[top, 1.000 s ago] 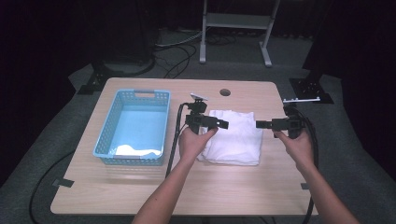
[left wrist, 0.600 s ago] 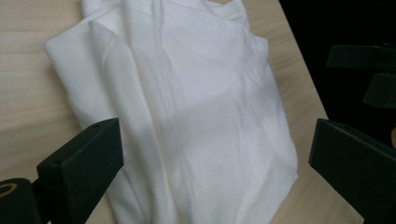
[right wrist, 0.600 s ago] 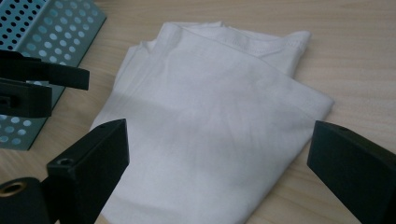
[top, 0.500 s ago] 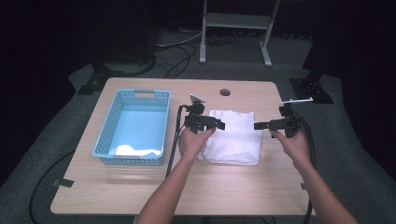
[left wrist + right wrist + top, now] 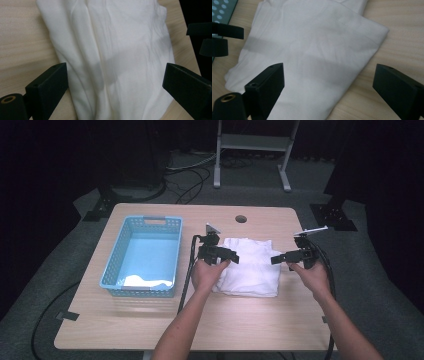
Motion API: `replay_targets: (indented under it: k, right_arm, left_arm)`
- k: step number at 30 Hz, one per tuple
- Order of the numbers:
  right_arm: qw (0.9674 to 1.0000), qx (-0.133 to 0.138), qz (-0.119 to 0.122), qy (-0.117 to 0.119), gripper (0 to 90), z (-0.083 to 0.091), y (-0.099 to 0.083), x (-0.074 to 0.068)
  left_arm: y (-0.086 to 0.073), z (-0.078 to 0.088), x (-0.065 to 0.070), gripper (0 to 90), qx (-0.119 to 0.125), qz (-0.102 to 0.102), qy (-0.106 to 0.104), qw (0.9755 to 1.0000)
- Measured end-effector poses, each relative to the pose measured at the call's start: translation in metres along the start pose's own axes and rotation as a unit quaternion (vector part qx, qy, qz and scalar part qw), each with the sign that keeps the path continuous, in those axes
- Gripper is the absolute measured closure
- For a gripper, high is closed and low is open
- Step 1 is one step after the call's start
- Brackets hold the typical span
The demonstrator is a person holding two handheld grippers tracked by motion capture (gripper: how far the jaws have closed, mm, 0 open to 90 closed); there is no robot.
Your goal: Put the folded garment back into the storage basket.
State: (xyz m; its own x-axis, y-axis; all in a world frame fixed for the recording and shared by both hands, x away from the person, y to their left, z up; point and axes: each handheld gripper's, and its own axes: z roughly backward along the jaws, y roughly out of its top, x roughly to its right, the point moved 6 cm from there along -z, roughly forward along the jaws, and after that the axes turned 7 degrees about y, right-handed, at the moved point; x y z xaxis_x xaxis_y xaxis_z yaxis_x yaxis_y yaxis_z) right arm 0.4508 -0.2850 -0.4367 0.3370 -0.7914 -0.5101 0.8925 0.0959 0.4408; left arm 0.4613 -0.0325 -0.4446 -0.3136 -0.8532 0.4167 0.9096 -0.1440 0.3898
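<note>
Folded white cloth (image 5: 250, 266) lies flat on the wooden tabletop (image 5: 150, 320), right of centre, just beside a blue plastic basket (image 5: 142, 255) that sits to its left. Basket holds a small white piece of fabric (image 5: 142, 281) at its near end.

Left hand-held gripper (image 5: 231, 257) hangs over the cloth's left edge, pointing toward the right one. In the left gripper view its jaws stand wide apart, open, with the cloth (image 5: 120, 60) spread below and between them; pads press on nothing. The cloth shows long creases running along its folds.

Right hand-held gripper (image 5: 276, 259) hangs at the cloth's right edge, pointing toward the left one. Jaws have just been closing a little, yet stand wide and open. In the right gripper view a folded corner of the cloth (image 5: 312, 57) lies beneath the gap between them; nothing is pinched. Bare wood under the right-hand jaw.

The left gripper's black jaw ends and a strip of basket appear at the left edge of the right gripper view.
</note>
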Motion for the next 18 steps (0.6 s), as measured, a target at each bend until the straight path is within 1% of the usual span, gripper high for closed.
replay_targets:
  k: [2, 3, 4, 5, 6, 8, 9, 12, 13, 14, 15, 18]
  right_arm:
    - [1.0000, -0.005, -0.006, 0.002, 11.3, -0.002, -0.001, 0.001]
    - [0.9999, -0.008, -0.007, 0.002, 14.0, -0.003, -0.001, 0.001]
    - [0.9999, -0.009, -0.009, 0.003, 14.4, -0.003, -0.001, 0.002]
    - [0.9999, -0.010, -0.012, 0.003, 14.4, -0.004, -0.001, 0.002]
    - [0.9998, -0.011, -0.014, 0.002, 14.4, -0.004, -0.001, 0.002]
    - [0.9997, -0.016, -0.015, 0.009, 15.0, -0.007, -0.002, 0.003]
    - [0.9996, -0.019, -0.017, 0.009, 16.4, -0.008, -0.003, 0.003]
    - [0.9993, -0.031, -0.022, 0.004, 18.8, -0.012, -0.004, 0.005]
    - [0.9992, -0.032, -0.023, 0.005, 20.6, -0.013, -0.005, 0.006]
    - [0.9991, -0.032, -0.026, 0.007, 20.7, -0.014, -0.005, 0.006]
    - [0.9991, -0.032, -0.026, 0.005, 20.6, -0.014, -0.005, 0.006]
    - [0.9990, -0.038, -0.022, -0.004, 21.8, -0.017, -0.007, 0.007]
  left_arm:
    - [-0.001, -0.001, -0.003, 5.9, -0.002, 0.004, 0.005, 1.0000]
    - [-0.002, -0.001, -0.004, 5.9, -0.004, 0.007, 0.004, 1.0000]
    - [-0.002, -0.002, -0.004, 5.9, -0.005, 0.010, 0.004, 0.9999]
    - [-0.003, -0.002, -0.005, 6.0, -0.006, 0.010, 0.007, 0.9999]
    - [-0.003, -0.003, -0.005, 6.0, -0.005, 0.008, 0.004, 0.9999]
    - [-0.004, -0.003, -0.005, 6.9, -0.009, 0.004, 0.009, 0.9999]
    - [-0.003, -0.003, -0.005, 6.9, -0.008, 0.006, 0.007, 0.9999]
    - [-0.003, -0.005, -0.003, 6.9, -0.009, 0.009, 0.004, 0.9999]
    - [-0.004, -0.006, -0.003, 6.9, -0.011, 0.010, 0.003, 0.9999]
    - [-0.004, -0.007, -0.004, 6.9, -0.016, 0.011, 0.005, 0.9998]
    - [-0.004, -0.008, -0.004, 6.9, -0.019, 0.015, 0.003, 0.9997]
    - [-0.003, -0.007, -0.006, 6.9, -0.014, 0.015, 0.009, 0.9997]
